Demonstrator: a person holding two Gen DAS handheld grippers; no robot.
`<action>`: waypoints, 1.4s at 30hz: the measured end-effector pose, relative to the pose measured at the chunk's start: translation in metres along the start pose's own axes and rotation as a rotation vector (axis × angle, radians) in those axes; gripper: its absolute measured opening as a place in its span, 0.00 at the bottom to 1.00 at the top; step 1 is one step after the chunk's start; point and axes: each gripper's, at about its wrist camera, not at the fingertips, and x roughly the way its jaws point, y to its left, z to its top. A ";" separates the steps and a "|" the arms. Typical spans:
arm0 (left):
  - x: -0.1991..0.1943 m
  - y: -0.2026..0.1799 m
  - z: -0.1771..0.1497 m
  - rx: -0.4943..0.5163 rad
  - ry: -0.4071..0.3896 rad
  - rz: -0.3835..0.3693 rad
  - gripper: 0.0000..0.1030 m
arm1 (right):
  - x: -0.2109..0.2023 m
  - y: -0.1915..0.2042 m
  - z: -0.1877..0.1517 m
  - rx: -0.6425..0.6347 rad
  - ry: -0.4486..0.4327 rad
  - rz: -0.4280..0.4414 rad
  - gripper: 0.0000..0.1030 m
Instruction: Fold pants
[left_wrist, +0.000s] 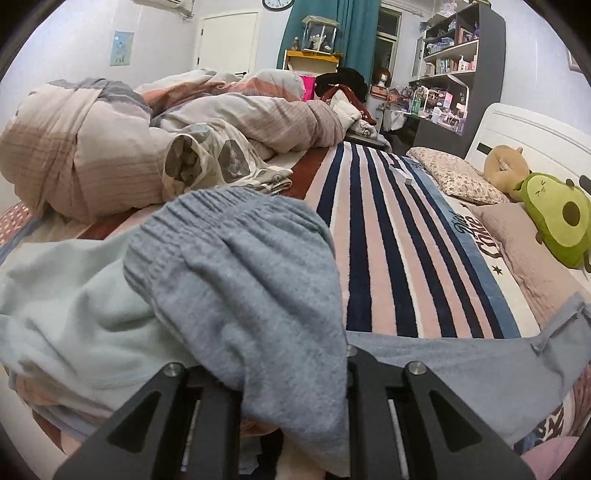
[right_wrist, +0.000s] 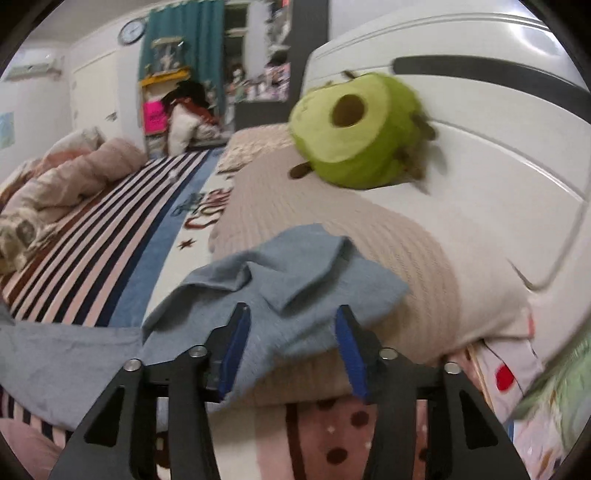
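The grey-blue pants (left_wrist: 251, 280) lie across the striped bed. In the left wrist view their ribbed waistband end bunches up and drapes over my left gripper (left_wrist: 291, 373), hiding the fingertips; the jaws stand apart with cloth between them. A leg stretches off to the right (left_wrist: 480, 365). In the right wrist view the leg cuffs (right_wrist: 280, 273) rest on a beige pillow (right_wrist: 388, 258). My right gripper (right_wrist: 291, 317) is open, its blue-padded fingers (right_wrist: 236, 332) astride the cuff cloth.
A striped blanket (left_wrist: 388, 240) covers the bed. A heaped duvet (left_wrist: 110, 147) lies at the far left and a pale green garment (left_wrist: 74, 306) beside the pants. An avocado plush (right_wrist: 354, 129) leans on the white headboard (right_wrist: 480, 129). Pillows (left_wrist: 458, 177) line the headboard.
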 end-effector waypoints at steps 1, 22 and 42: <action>0.000 0.000 0.000 -0.003 0.000 -0.001 0.12 | 0.006 0.003 0.001 -0.025 0.013 -0.005 0.50; 0.015 -0.011 0.016 0.000 -0.020 0.028 0.11 | 0.108 -0.017 0.064 0.025 0.031 0.039 0.31; -0.017 -0.026 0.023 0.008 -0.075 -0.040 0.11 | 0.090 0.112 -0.026 -0.184 0.316 0.542 0.34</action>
